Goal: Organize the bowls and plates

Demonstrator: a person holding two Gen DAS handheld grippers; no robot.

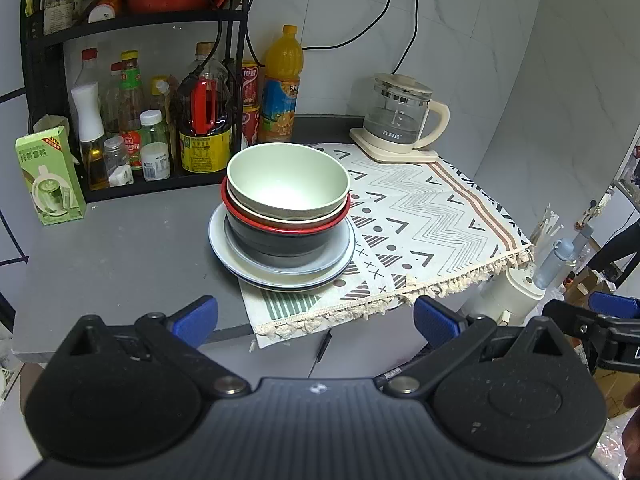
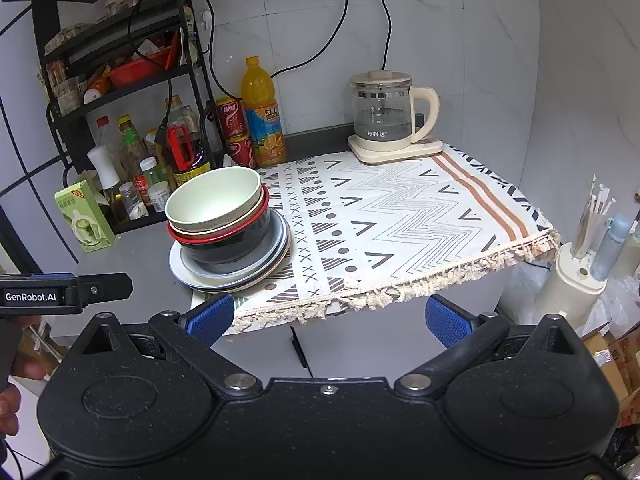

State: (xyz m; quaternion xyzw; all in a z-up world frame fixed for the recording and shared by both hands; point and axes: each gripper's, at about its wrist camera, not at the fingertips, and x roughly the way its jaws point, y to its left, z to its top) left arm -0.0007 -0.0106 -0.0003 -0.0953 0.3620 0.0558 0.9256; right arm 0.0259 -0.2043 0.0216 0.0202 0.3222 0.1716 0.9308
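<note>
One stack of dishes stands at the left edge of the patterned cloth [image 1: 420,216]. A pale green bowl [image 1: 288,182] tops it, nested in a beige bowl [image 1: 240,202], a red-rimmed bowl [image 1: 280,229] and a dark bowl [image 1: 280,242]. Grey-blue plates [image 1: 224,256] lie underneath. In the right wrist view the green bowl [image 2: 212,200] and plates [image 2: 184,270] sit left of centre. My left gripper [image 1: 316,320] is open, held back before the counter edge with nothing between its blue pads. My right gripper [image 2: 330,316] is open too, clear of the stack.
A black rack [image 1: 132,20] with sauce bottles [image 1: 204,136] stands behind the stack, with an orange juice bottle [image 1: 282,84] and a green carton [image 1: 50,176] near it. A glass kettle [image 1: 400,112] sits at the cloth's far end. A white holder [image 2: 576,284] stands off the counter's right side.
</note>
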